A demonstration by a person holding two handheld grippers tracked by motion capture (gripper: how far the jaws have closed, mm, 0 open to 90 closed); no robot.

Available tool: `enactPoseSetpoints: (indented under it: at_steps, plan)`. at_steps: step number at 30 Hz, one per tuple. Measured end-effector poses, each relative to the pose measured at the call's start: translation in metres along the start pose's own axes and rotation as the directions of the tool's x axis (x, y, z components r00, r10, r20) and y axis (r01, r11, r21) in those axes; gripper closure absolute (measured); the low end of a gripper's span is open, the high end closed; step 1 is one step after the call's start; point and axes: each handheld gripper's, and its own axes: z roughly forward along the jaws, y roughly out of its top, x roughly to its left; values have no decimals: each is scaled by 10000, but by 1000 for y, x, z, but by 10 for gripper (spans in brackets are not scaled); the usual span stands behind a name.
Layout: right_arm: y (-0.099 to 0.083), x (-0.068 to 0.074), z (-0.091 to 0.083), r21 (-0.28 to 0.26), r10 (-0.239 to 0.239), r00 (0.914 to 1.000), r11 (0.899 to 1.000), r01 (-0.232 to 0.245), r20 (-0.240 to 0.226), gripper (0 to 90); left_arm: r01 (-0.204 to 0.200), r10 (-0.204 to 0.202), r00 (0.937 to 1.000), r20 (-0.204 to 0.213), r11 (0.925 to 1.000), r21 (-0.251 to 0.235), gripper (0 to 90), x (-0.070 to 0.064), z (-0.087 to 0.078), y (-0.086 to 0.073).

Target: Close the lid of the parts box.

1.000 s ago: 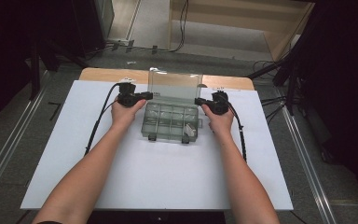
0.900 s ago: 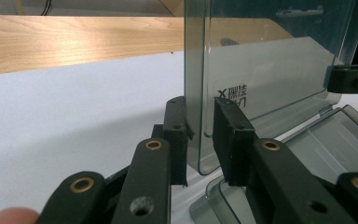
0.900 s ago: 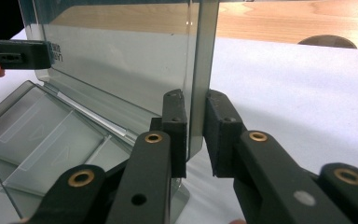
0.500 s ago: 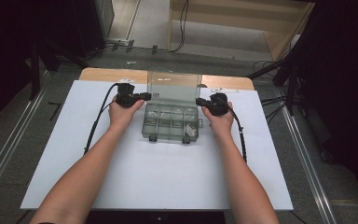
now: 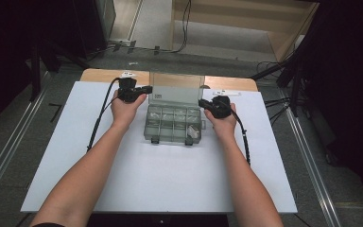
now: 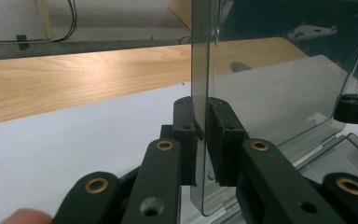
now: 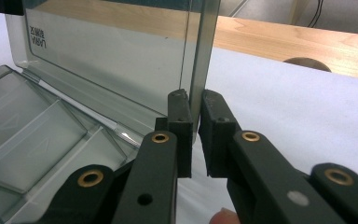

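Observation:
A clear grey plastic compartment box (image 5: 172, 126) lies at the back middle of the white board, with its lid (image 5: 177, 91) standing up at the far side. My left gripper (image 5: 145, 89) is shut on the lid's left edge; in the left gripper view the gripper (image 6: 203, 135) pinches the lid (image 6: 270, 79) between both pads. My right gripper (image 5: 202, 102) is shut on the lid's right edge, and the right gripper view shows the gripper (image 7: 196, 128) clamped around the lid (image 7: 116, 56). The box's compartments (image 7: 32, 135) lie to its left.
The white board (image 5: 160, 179) covers most of the table, and a wooden strip (image 5: 99, 74) shows behind it. Black cables (image 5: 97, 124) trail from both grippers across the board. Metal rails (image 5: 9, 151) run along both sides.
Both grippers keep their hold on the lid's side edges. The hands and lid have shifted only very slightly.

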Motion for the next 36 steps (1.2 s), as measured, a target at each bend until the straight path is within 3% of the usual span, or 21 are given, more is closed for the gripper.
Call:
enactPoseSetpoints:
  at_steps: [8,13,19,25,32,36]
  plan:
    - [3,-3,1,168,476,9987,9987,-474,-174,778,-484,481,9988,-134,9985,-251,842,-4,-3,-3]
    - [16,-6,-5,-419,800,9963,9958,-812,-304,704,-594,589,9982,-149,9974,-399,844,-6,-4,-4]
    - [38,-5,-11,-793,981,9951,9919,-989,-136,725,-700,692,9975,-170,9960,-559,844,-7,-5,-7]
    - [42,-7,-10,-1016,1582,9873,9820,-1591,-166,788,-729,720,9973,-156,9951,-671,844,-7,-5,-9]
    - [42,-2,-12,-904,1112,9937,9898,-1097,110,826,-713,702,9974,-167,9947,-739,841,-7,-6,-11]
    - [42,-2,-13,-938,949,9953,9912,-929,170,827,-537,540,9985,38,9963,-671,818,-6,-7,-10]
